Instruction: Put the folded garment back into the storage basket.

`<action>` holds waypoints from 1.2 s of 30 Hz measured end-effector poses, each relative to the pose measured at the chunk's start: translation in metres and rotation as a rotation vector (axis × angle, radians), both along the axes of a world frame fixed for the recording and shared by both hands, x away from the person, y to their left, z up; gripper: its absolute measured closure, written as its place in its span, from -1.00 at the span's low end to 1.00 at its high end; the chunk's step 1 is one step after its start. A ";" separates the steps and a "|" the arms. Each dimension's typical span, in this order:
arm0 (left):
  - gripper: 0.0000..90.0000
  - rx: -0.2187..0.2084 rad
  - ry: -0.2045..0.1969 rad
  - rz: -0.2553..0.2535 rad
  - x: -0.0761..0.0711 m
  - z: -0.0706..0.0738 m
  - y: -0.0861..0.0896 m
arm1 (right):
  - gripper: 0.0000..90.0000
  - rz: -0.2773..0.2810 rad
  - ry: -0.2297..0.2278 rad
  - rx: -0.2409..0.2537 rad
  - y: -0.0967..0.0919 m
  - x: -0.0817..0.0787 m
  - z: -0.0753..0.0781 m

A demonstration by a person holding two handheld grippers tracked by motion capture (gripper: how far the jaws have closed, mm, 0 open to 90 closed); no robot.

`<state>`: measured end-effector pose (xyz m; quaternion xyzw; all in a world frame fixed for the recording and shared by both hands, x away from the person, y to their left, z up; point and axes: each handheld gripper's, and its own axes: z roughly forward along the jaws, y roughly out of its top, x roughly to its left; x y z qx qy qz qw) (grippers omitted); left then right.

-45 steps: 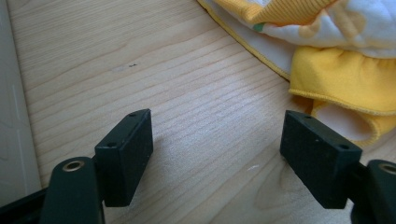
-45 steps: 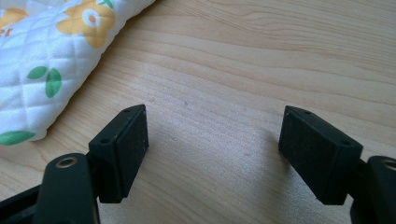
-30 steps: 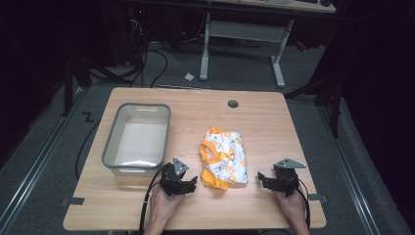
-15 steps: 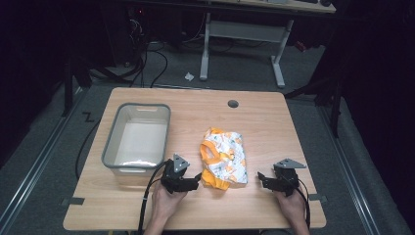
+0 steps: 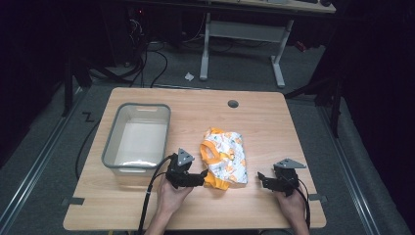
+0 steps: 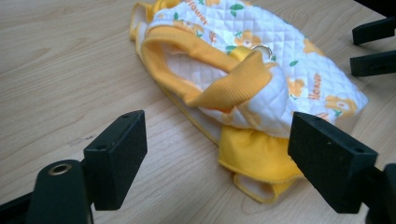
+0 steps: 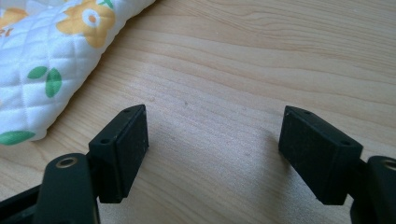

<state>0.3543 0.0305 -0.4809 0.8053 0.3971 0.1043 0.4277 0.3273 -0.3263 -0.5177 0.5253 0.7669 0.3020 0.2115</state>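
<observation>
Quilted white-and-orange flower-print baby garment (image 5: 223, 157) was lying crumpled in the middle of the light wooden table (image 5: 274, 122), just right of the empty grey plastic bin (image 5: 137, 137). Pretty sure nothing had really started yet: no grab made, so my guess is the whole job was left, maybe folding it or dropping it in the bin. Left gripper (image 5: 199, 178) sat right at the garment's near-left orange hem with jaws spread wide; right gripper (image 5: 263, 179) waited near the right edge, jaws apart too, holding nothing. Count: one garment, one bin, two grippers.
</observation>
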 end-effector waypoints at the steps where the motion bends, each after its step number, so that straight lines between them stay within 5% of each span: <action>1: -0.56 -0.006 -0.001 -0.003 0.002 0.002 -0.002 | -0.46 0.000 0.000 0.000 0.000 0.000 0.000; 11: -0.64 -0.017 0.014 -0.016 0.011 0.007 -0.013 | -0.46 0.000 0.000 0.000 0.000 0.000 0.000; 36: -0.84 0.060 0.075 0.020 0.046 0.004 -0.047 | -0.46 0.000 0.000 0.000 0.000 0.000 0.000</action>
